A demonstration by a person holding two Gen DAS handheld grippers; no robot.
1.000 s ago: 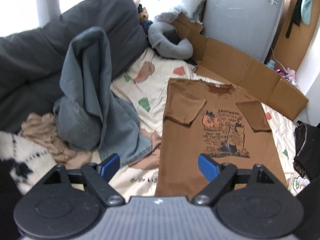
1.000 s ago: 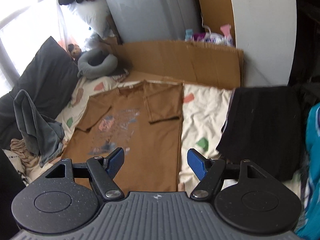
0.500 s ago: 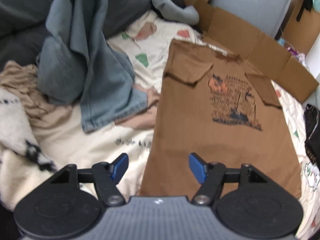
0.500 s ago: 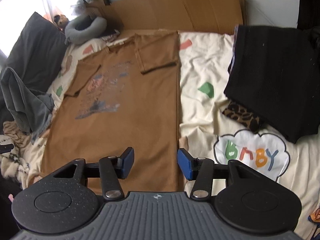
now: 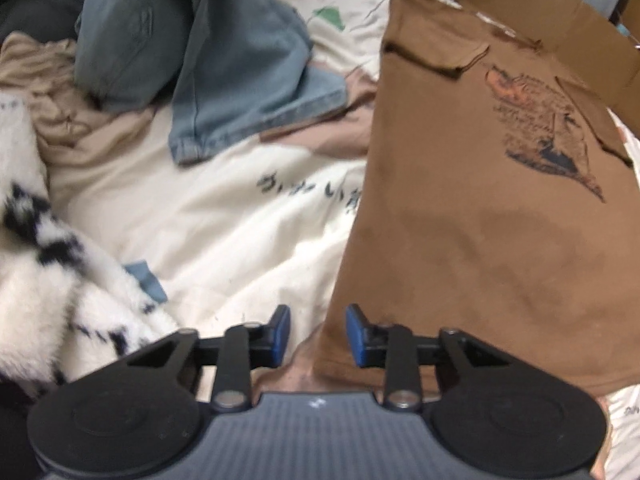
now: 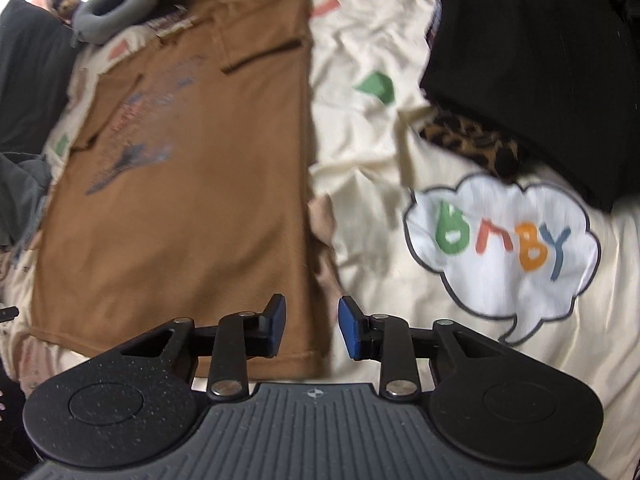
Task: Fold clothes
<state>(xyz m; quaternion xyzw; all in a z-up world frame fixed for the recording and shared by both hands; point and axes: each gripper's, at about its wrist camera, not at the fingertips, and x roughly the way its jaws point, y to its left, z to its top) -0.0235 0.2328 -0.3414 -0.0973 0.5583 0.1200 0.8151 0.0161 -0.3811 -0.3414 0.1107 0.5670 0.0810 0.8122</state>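
A brown printed T-shirt (image 5: 480,220) lies flat on the cream bedsheet (image 5: 240,248), both short sleeves folded in over its chest. My left gripper (image 5: 318,334) is low over the shirt's lower left corner. Its jaws are closing, and the hem edge lies in the gap without the blue pads pressing on it. In the right wrist view the same T-shirt (image 6: 180,220) fills the left half. My right gripper (image 6: 312,330) hangs over its lower right corner with jaws closing. That corner sits between the pads, which do not grip it.
Blue jeans (image 5: 224,60) and a beige garment (image 5: 60,92) are heaped left of the shirt, with a white-and-black fluffy blanket (image 5: 48,280) nearer. A folded black garment (image 6: 532,60) over a leopard-print piece (image 6: 468,140) lies right. Cardboard (image 5: 560,12) borders the far side.
Both grippers have dropped steeply toward the shirt's lower hem and tilted further down. Their jaws have narrowed from wide to a small gap over the two bottom corners.
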